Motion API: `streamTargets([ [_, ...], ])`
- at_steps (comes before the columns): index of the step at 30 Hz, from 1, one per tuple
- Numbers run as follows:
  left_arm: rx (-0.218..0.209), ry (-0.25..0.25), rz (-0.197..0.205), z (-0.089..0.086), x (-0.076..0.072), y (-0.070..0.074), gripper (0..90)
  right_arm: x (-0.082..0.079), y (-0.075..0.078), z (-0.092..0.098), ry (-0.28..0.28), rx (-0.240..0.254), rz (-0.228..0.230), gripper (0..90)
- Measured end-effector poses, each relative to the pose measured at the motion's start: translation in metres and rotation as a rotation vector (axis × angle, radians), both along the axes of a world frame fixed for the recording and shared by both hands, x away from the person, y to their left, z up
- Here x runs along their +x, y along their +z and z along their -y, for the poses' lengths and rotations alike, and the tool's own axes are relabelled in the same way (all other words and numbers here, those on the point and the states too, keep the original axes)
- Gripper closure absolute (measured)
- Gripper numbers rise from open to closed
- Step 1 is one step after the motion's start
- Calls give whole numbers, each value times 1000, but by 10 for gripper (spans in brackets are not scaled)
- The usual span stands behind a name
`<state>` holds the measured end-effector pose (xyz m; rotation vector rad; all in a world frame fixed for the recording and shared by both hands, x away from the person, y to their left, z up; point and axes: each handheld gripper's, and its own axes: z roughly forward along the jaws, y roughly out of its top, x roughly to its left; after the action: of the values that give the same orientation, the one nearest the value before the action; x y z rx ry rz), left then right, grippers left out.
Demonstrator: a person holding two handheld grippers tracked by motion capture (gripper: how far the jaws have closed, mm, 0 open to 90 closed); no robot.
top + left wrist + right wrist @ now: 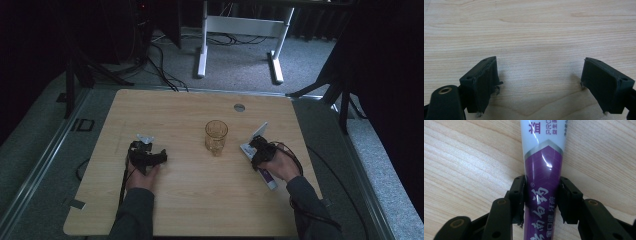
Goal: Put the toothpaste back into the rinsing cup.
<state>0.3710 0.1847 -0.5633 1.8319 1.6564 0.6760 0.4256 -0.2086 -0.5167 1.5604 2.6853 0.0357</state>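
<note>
Right tongs (541,200) straddle a toothpaste tube (544,170), 1 jaw on each side of its purple body, pads touching or almost touching it; a firm grip cannot be confirmed, so they likely stand just short of clamping. The tube lies flat on the table (200,200), its long axis running straight ahead between the jaws, so the squeeze comes across its width. Left tongs (539,82) hang wide open over bare wood, well apart from the tube. A glass (216,136) stands between both hands, nearer the right.
</note>
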Motion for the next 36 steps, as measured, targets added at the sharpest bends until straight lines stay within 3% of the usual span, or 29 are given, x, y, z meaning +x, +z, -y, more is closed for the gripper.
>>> streamTargets([
  [17, 0, 0, 0, 0, 0, 0, 141, -4, 3, -1, 31, -1, 27, 688],
  [32, 0, 0, 0, 0, 0, 0, 142, -8, 6, 3, 23, 50, 67, 728],
  [36, 0, 0, 0, 0, 0, 0, 141, -10, 11, 3, 14, 66, 105, 732],
])
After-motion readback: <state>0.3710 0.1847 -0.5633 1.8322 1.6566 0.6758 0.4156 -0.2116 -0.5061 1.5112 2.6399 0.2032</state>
